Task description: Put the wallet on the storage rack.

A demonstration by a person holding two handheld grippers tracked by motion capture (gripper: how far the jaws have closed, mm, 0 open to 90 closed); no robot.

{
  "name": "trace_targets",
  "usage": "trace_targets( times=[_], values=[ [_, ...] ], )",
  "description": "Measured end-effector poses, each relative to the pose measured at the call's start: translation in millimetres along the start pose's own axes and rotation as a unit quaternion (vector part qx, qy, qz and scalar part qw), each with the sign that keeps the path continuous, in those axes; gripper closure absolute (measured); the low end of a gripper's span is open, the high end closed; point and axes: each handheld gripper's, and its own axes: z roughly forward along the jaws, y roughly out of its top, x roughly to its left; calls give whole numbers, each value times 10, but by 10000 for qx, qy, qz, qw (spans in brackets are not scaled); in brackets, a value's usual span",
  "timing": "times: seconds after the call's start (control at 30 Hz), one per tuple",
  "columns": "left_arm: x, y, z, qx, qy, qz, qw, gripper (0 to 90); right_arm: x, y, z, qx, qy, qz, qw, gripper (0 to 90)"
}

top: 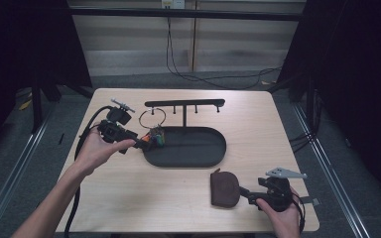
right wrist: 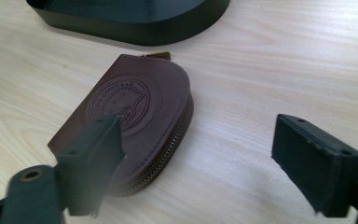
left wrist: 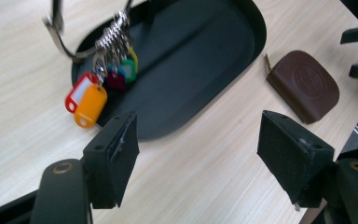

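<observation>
Light wood table [top: 129,198] carried a black oval tray [top: 208,153] at centre, with a black hook rack [top: 184,103] rising on a post from the tray's far edge. Left gripper [top: 146,144] was held in the person's left hand [top: 96,151] at the tray's left end; its jaws stood wide apart with nothing between them, pointing right over tray and table. Right gripper [top: 242,191] sat at the near right in the right hand [top: 283,215], jaws also spread wide, empty. Brown leather zip pouch [right wrist: 130,126] lay flat on the table just near of the tray, embossed face up; the right gripper's left jaw overlapped its near edge, contact unclear. Key bunch [left wrist: 105,79] with red, orange, green and yellow tags on a large metal ring [top: 152,118] sat at the tray's left rim, just ahead of the left gripper.
</observation>
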Motion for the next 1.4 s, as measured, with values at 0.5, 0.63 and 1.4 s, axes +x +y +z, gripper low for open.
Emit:
trace_targets(
  times=[0.5, 0.63, 1.4],
  values=[
    [-14, -573, 154, -275, -57, -131, 9995, 185, -25, 7, -8, -11, 43, 81, 10000, 157],
    [-41, -756, 206, -388, -122, -16, 9992, 182, -30, 21, -26, -70, 66, 138, 9999, 152],
    [-160, -1679, 275, -1153, -295, -215, 9927, 168, 4, 152, -95, -72, -38, 421, 9991, 180]
  ],
)
